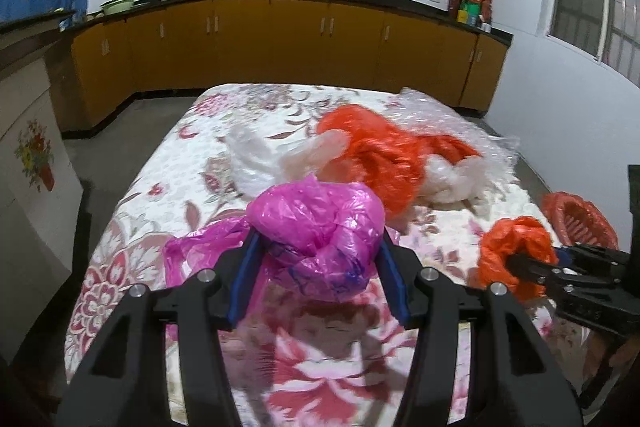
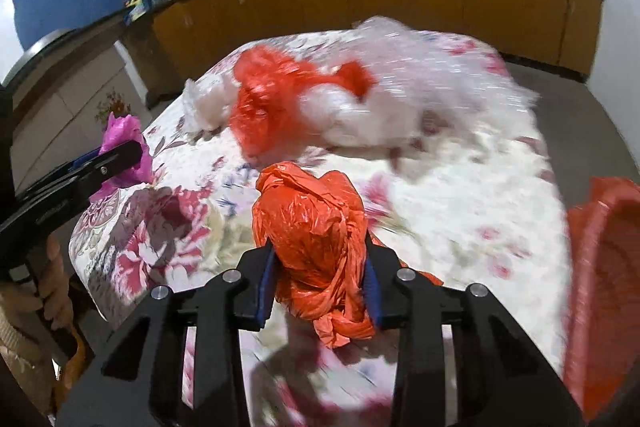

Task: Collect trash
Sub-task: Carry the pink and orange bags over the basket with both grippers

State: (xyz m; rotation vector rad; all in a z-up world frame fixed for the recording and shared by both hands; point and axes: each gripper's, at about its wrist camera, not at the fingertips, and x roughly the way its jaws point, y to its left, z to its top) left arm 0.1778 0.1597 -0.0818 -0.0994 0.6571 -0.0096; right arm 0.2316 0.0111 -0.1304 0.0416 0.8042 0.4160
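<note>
A crumpled pink plastic bag (image 1: 320, 227) sits between the blue pads of my left gripper (image 1: 318, 259), which is shut on it above the flowered table cover (image 1: 160, 187). My right gripper (image 2: 320, 267) is shut on a crumpled orange plastic bag (image 2: 316, 227); that same orange bag (image 1: 512, 247) shows at the right of the left wrist view. Further back on the table lie a bigger orange bag (image 1: 372, 155), white bags (image 1: 256, 163) and clear bubble wrap (image 1: 452, 123). The pink bag (image 2: 124, 143) and left gripper (image 2: 108, 157) appear at the left of the right wrist view.
A red plastic basket (image 2: 608, 287) stands at the table's right edge, also seen as the basket (image 1: 576, 219) in the left wrist view. Yellow kitchen cabinets (image 1: 280, 43) with a dark counter run behind. A white cupboard (image 1: 28, 163) stands left. A person's hand (image 2: 44, 291) holds the left gripper.
</note>
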